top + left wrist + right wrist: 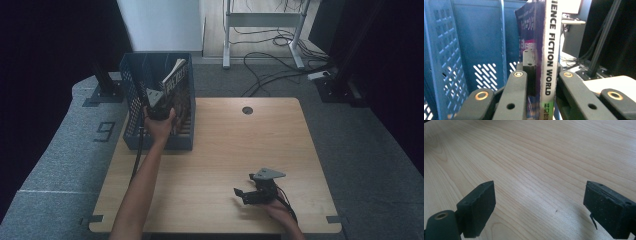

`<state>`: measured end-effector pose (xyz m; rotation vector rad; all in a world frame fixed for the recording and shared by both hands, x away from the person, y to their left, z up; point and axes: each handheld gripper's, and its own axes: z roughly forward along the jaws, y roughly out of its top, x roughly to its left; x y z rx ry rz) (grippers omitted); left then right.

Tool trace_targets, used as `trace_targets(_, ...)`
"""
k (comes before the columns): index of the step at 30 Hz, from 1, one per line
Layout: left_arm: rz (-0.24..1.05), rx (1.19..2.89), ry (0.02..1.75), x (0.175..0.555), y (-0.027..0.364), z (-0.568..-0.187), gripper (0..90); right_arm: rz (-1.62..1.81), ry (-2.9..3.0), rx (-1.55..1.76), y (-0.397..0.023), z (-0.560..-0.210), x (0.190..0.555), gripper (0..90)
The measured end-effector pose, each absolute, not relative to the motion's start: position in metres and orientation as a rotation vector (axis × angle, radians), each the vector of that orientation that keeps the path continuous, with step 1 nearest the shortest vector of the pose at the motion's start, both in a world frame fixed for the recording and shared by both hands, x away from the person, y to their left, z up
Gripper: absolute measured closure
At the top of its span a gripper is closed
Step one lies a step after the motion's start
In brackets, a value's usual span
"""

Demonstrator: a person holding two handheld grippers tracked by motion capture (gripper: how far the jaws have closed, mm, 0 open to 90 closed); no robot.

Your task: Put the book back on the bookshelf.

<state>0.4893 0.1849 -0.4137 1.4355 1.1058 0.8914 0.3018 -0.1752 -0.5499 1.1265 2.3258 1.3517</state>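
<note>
A magazine with a white spine reading "SCIENCE FICTION WORLD" stands upright and a little tilted in the blue slotted crate at the table's far left. My left gripper is shut on the magazine's lower part, its jaws pressed on both covers. My right gripper rests low over the wooden table near the front right. It stands open, and bare wood shows between its pads.
The crate's perforated walls and dividers stand close on the left of the magazine. The table has a cable hole near its far edge. Cables and a desk frame lie on the floor behind.
</note>
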Motion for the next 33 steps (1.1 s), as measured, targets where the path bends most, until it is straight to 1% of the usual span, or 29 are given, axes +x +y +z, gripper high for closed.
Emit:
trace_targets(9, 0.828, 1.484, 1.122, 0.469, 0.193, -0.419, 81.1, 1.348, 2.33, 1.118, -0.172, -0.549, 0.301, 10.1)
trace_targets(16, 0.817, 1.495, 1.132, 0.466, 0.195, -0.42, 79.9, 1.342, 2.336, 1.114, -0.17, -0.55, 0.301, 10.1)
trace_targets(20, 0.799, 1.496, 1.141, 0.466, 0.197, -0.419, 79.4, 1.34, 2.33, 1.122, -0.172, -0.55, 0.302, 10.2)
trace_targets(27, 0.772, 1.484, 1.184, 0.475, 0.199, -0.415, 73.1, 1.336, 2.334, 1.121, -0.172, -0.55, 0.301, 10.2)
trace_targets(30, 0.772, 1.484, 1.195, 0.479, 0.2, -0.413, 73.3, 1.336, 2.333, 1.123, -0.172, -0.55, 0.302, 10.2)
trace_targets(33, 0.781, 1.487, 1.209, 0.483, 0.201, -0.411, 75.8, 1.331, 2.335, 1.126, -0.172, -0.551, 0.302, 10.2)
